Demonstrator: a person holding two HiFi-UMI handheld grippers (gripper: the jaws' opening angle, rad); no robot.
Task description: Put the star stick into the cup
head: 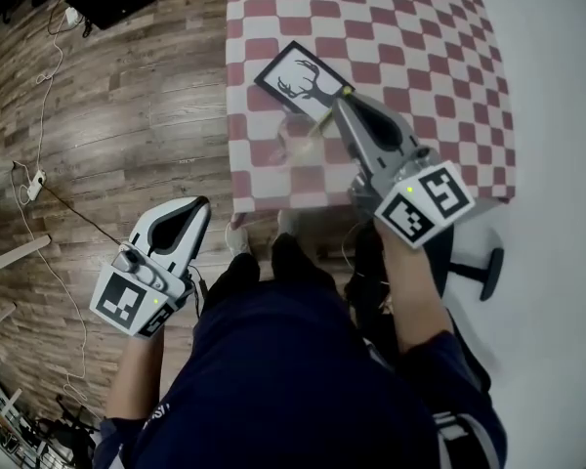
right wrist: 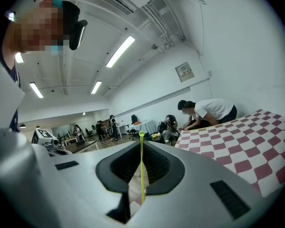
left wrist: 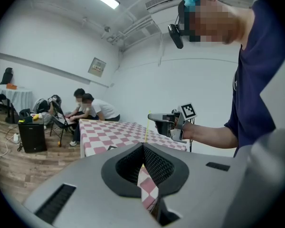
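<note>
In the right gripper view a thin yellow-green stick stands upright, pinched between the jaws of my right gripper, which is shut on it. In the head view that gripper hovers over the near part of the checkered table, the stick slanting down-left from its tip towards a faint clear cup. The stick's star end does not show. My left gripper hangs low at the left over the wooden floor, off the table; its jaws meet with nothing between them.
A card with a black deer picture lies just behind the cup. A chair base stands right of the table's near edge. Cables run across the floor at left. Two people sit at the table's far end, near a black box.
</note>
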